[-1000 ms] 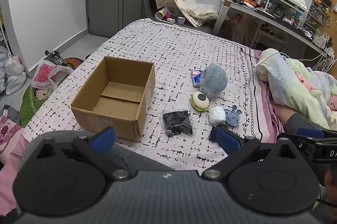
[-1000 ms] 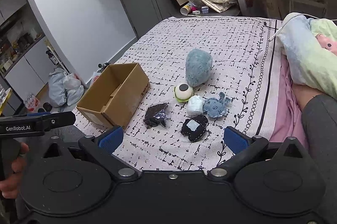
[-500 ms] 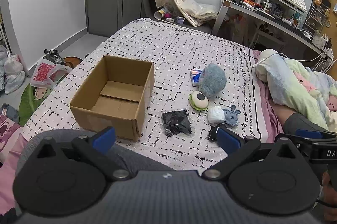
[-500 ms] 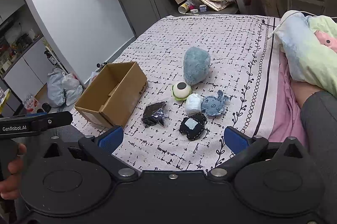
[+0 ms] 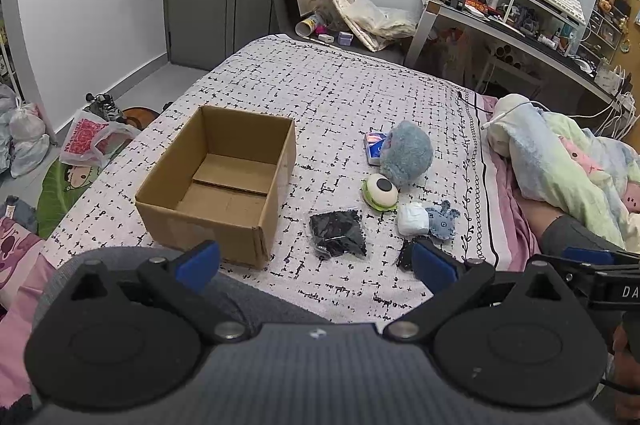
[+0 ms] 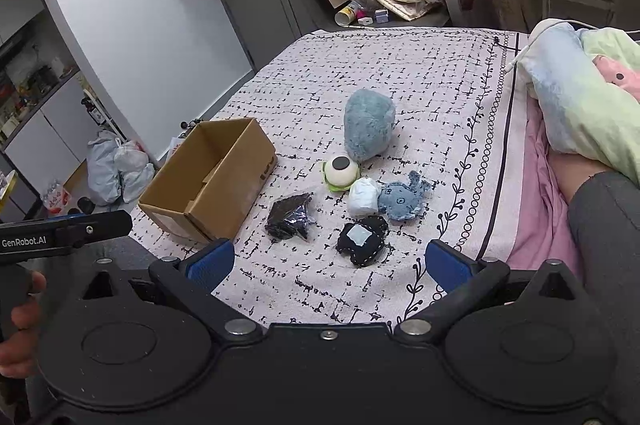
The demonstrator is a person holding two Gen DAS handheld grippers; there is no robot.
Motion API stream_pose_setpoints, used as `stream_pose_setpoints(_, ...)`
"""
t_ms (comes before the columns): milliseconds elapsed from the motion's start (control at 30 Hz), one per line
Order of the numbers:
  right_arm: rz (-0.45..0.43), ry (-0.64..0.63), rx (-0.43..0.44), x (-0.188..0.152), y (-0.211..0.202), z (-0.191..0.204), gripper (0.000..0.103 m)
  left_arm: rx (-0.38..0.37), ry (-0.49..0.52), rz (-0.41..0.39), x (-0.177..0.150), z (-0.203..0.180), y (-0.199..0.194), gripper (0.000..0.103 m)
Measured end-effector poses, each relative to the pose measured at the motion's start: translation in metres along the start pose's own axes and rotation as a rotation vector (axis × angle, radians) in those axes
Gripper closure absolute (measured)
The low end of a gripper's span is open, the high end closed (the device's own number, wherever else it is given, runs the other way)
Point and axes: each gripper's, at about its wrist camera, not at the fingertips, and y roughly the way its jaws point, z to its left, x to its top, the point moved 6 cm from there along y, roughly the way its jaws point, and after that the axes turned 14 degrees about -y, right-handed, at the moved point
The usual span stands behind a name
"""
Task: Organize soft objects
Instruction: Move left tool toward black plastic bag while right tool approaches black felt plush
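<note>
From the left wrist camera, the left gripper [image 5: 316, 261] is wide open and holds nothing. It hangs above the near edge of the bed [image 5: 320, 93]. The cardboard box [image 5: 218, 185] sits open and empty just ahead on the left, likely so the toys can be dropped straight in. The soft things lie in a small bunch to the right of the box: a fuzzy blue plush [image 5: 406, 155], a round eyeball toy [image 5: 380, 191], a white pouch [image 5: 412, 219] touching a little blue whale toy [image 5: 442, 221], and a black bag [image 5: 338, 233] nearest the box. A small colourful packet [image 5: 374, 147] peeks out beside the fuzzy plush.

From the right wrist camera, the right gripper [image 6: 328, 261] is also wide open with nothing in it. It points at the bunch of toys. Closest to it lies a black stitched plush [image 6: 362, 239] with a pale patch. The toys sit near each other, so each one should be a short trip to the box. Nothing is in the box yet, so the tidying looks like it is just starting.
</note>
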Motion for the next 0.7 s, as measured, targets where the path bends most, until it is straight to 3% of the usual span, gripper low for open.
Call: stream_pose_setpoints(700,0.0,0.035,-0.002,-0.01,0.013,-0.014,0.0,-0.011,-0.007,0.01,0.0,-0.007,0.016,0.002)
